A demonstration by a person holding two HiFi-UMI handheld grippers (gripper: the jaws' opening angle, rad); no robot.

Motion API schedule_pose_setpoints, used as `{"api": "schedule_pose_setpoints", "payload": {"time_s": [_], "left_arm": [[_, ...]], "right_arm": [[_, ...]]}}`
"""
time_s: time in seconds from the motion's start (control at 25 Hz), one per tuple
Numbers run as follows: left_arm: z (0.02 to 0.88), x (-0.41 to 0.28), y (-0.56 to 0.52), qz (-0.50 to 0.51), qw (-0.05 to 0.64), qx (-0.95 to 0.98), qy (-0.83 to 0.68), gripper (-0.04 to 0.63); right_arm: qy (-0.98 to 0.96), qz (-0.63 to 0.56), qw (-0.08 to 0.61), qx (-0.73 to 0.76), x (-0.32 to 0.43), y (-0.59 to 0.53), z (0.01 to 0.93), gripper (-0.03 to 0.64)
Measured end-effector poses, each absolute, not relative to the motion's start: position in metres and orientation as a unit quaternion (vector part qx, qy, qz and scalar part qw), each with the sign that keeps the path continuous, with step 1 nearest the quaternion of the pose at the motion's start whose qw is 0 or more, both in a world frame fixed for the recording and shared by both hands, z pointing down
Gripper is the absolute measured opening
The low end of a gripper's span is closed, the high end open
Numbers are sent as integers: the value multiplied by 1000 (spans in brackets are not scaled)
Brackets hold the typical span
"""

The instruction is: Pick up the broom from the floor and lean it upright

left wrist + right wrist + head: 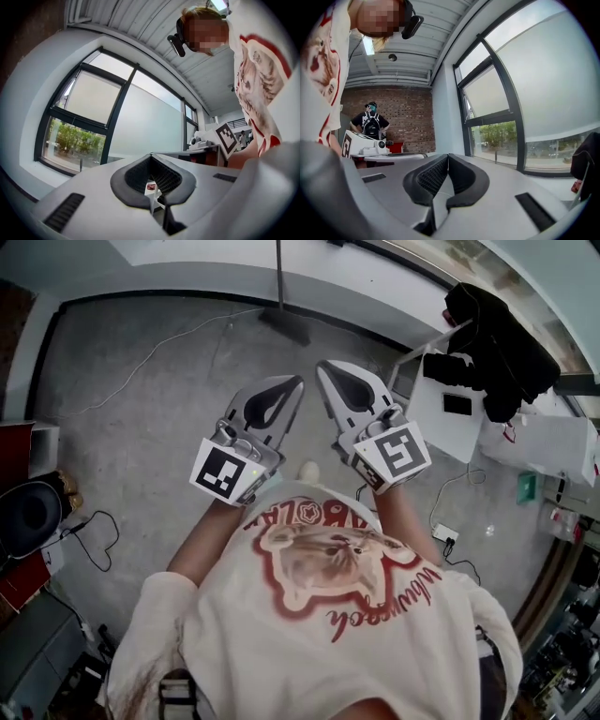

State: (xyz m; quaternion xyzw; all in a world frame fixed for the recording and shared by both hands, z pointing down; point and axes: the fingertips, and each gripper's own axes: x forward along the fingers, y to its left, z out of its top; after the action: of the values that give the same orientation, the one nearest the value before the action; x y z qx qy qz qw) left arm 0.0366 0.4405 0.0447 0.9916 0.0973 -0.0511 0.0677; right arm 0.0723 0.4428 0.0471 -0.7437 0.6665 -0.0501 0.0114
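Looks done: leaning upright against wall point(187, 277), off floor point(141, 409), broom point(284, 324). Closed tight and empty, left claw point(296, 382) and right claw point(324, 367), well clear. Nothing left.

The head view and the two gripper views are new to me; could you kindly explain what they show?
A person holds a hand-held gripper in each hand: the left hand-held gripper and the right hand-held gripper. The head view looks down from a camera on the person's head; each gripper view looks along its own jaws towards the windows. Both pairs of jaws are shut and hold nothing. On the concrete floor the broom stands against the wall.
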Motion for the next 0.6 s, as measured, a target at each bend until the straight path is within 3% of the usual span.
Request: {"api": "schedule_pose_setpoints", "payload": {"time_s": [0.2,0.6], "left_arm": [[44,7,491,-45,68,993,86,18],[26,-27,488,-41,51,994,87,18]], "right_arm": [[680,-68,23,-730,50,482,57,25],[672,-35,10,-739,12,486,27,25]]}}
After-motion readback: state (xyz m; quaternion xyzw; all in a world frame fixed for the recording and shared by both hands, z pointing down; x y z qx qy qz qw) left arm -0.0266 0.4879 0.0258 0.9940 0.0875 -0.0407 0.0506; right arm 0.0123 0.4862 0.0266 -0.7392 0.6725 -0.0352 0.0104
